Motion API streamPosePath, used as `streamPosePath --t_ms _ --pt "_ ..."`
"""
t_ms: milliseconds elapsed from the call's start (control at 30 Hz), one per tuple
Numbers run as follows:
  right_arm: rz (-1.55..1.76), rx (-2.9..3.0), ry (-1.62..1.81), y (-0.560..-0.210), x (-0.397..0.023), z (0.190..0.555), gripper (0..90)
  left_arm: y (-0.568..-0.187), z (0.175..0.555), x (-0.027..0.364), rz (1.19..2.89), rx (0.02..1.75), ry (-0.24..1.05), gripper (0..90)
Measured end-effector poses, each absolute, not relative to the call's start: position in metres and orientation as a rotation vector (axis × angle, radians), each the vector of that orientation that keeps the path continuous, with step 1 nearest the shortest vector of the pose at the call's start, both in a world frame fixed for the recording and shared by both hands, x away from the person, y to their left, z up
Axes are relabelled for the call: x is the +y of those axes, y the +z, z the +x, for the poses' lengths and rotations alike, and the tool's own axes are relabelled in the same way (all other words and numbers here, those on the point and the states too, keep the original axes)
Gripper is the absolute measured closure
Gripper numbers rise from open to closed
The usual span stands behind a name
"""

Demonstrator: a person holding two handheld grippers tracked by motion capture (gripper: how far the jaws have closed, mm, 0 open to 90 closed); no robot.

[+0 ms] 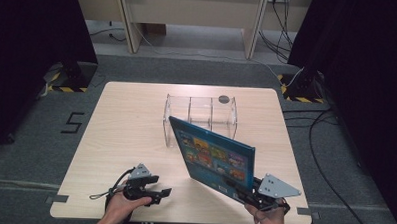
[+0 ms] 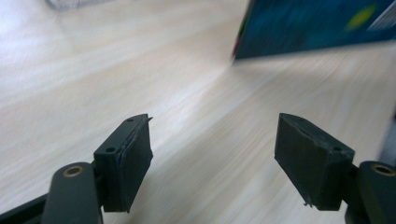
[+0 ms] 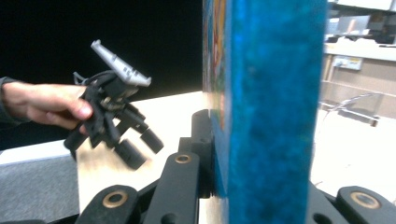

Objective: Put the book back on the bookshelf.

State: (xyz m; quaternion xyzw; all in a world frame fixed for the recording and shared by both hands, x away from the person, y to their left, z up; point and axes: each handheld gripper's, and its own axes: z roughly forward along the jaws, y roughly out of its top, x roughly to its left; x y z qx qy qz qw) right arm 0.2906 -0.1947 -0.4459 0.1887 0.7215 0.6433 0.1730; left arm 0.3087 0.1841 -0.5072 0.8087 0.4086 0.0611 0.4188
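The book was blue with bright multicoloured picture panels; the worktop pale wood-grain; the organiser clear; both grippers' bodies black.

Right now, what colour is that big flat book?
Blue, with colourful picture panels on its cover; clearest in the high view.

A light wooden table stands on grey carpet. Toward its far side sits a clear plastic rack with upright dividers, and a small dark round disc lies just beside the rack's far right corner. Black cables trail over the floor at right, beside black curtains.
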Motion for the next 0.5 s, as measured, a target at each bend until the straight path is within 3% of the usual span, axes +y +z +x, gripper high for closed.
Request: streamPosePath --t_ms 200,500 --pt "0.573 1.994 1.808 -0.442 -0.207 0.293 83.2 -0.513 0.305 0.173 2.179 0.940 0.285 22.7" --pt "0.622 1.930 1.780 -0.435 -0.219 0.295 83.2 -0.516 0.305 0.173 2.202 0.921 0.349 17.4"
